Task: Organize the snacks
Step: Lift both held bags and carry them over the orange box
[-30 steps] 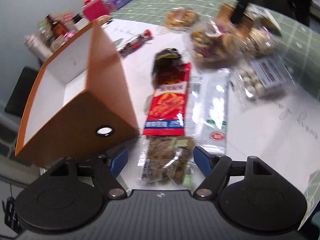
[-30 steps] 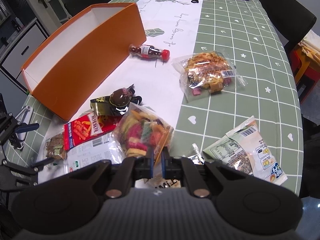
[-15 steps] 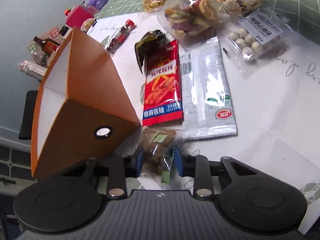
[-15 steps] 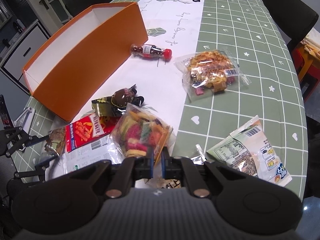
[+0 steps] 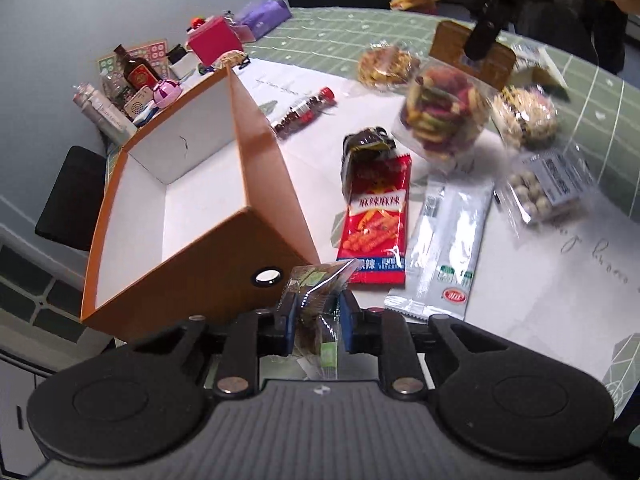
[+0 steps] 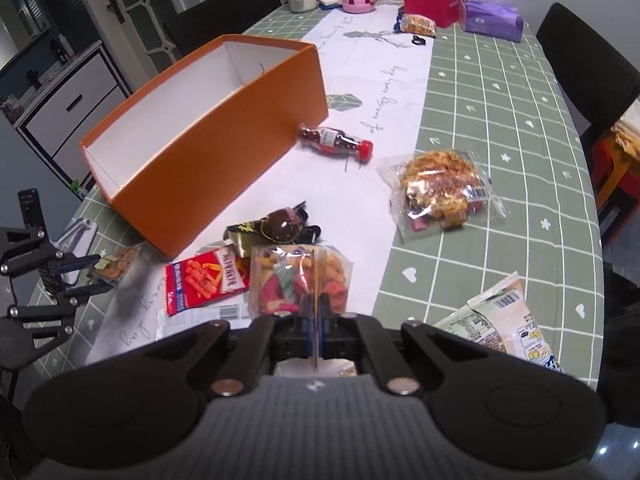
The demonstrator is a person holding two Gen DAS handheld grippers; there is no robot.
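- Left gripper (image 5: 317, 320): jaws closing, blue pads already pinching a small clear snack pack (image 5: 316, 304) w/ brown pieces; pack sticks up between the fingers, lifted off the table, just at the near end wall of the orange box (image 5: 192, 276).
- Same left gripper seen from the right wrist cam (image 6: 76, 276) at 9 o'clock, pack (image 6: 116, 262) in its tips, beside the box's near corner.
- Right gripper (image 6: 317, 316): pressed together on the edge seam of a clear bag of colourful chips (image 6: 300, 280); bag hangs fwd of the fingers at 12 o'clock, raised over the table.
- Orange box (image 6: 224, 152): open top, white inside, nothing visible in it; sits on the white runner, at 10–11 o'clock from the right gripper.
- Around, left cam: red spicy-strip pack (image 5: 376, 220) at 1 o'clock of the left gripper, dark wrapper (image 5: 366, 148) past it, silver-white sachet (image 5: 448, 244) right beside the red pack, bag of white balls (image 5: 548, 192) at 2 o'clock.
- Small bottle w/ red cap (image 6: 336, 144) lying flat near the box's long side; clear bag of mixed crackers (image 6: 440, 192) at 1 o'clock of the right gripper; green-white pouch (image 6: 500, 328) at 3 o'clock.
- Table (image 6: 500, 100): green grid cloth.
- Both grippers pitch steeply down toward the tabletop.
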